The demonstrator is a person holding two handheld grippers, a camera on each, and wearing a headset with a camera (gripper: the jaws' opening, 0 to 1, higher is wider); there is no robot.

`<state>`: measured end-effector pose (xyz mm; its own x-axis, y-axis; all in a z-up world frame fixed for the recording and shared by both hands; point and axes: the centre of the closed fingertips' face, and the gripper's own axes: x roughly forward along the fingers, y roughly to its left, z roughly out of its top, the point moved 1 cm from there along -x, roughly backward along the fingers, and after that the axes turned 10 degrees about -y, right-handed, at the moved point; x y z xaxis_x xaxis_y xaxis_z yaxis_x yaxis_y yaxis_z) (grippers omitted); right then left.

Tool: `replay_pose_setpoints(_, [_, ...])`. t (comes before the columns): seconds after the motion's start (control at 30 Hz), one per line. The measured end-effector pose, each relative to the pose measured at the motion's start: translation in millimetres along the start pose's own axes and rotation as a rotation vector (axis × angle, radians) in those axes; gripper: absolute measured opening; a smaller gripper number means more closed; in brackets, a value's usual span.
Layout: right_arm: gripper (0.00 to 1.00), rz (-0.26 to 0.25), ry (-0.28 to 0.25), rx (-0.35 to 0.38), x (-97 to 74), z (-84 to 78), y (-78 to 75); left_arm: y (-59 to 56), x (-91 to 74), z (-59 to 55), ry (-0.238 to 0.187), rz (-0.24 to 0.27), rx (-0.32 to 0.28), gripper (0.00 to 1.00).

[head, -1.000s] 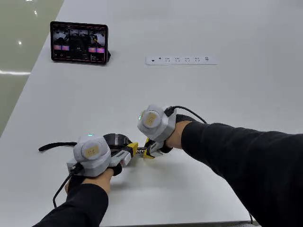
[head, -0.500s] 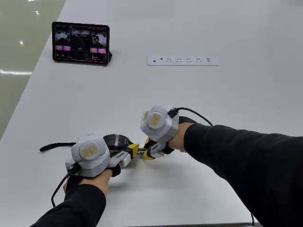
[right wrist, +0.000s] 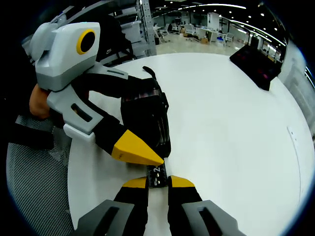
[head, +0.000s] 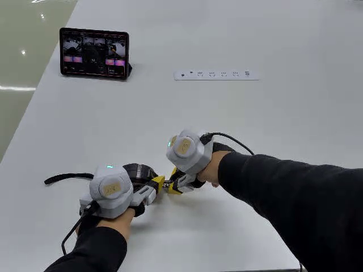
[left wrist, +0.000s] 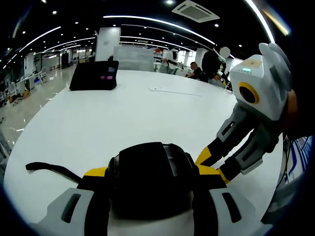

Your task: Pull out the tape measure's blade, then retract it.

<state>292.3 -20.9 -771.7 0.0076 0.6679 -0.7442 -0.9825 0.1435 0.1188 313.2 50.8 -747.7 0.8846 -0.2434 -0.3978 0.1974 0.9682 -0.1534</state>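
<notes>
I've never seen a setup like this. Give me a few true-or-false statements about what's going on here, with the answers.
1. The left gripper clamps the black tape measure. True.
2. The right gripper is open and empty. False: it is shut on the tip of the blade.
3. The blade is drawn far out. False: only a short bit is out.
4. The tablet on the table has a lit screen. True.
</notes>
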Motion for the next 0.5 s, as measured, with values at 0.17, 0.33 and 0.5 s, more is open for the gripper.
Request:
replay_pose_setpoints(0.17, [0.1,0.011,-0.023,0.019,-0.1,0.4,-2.0,3.5,-1.4,1.5,0.011,-0.019,-0.051,0.62])
replay_pose_setpoints(0.33, [0.1,0.007,-0.017,-0.002,2.5,1.8,-1.6,1.9,-1.1,1.5,0.014,-0.023,-0.059,0.62])
replay_pose_setpoints(0.5, [0.1,0.004,-0.024,0.001,5.5,4.6,-1.2,1.6,-1.7,1.6,0.017,-0.028,-0.064,0.62])
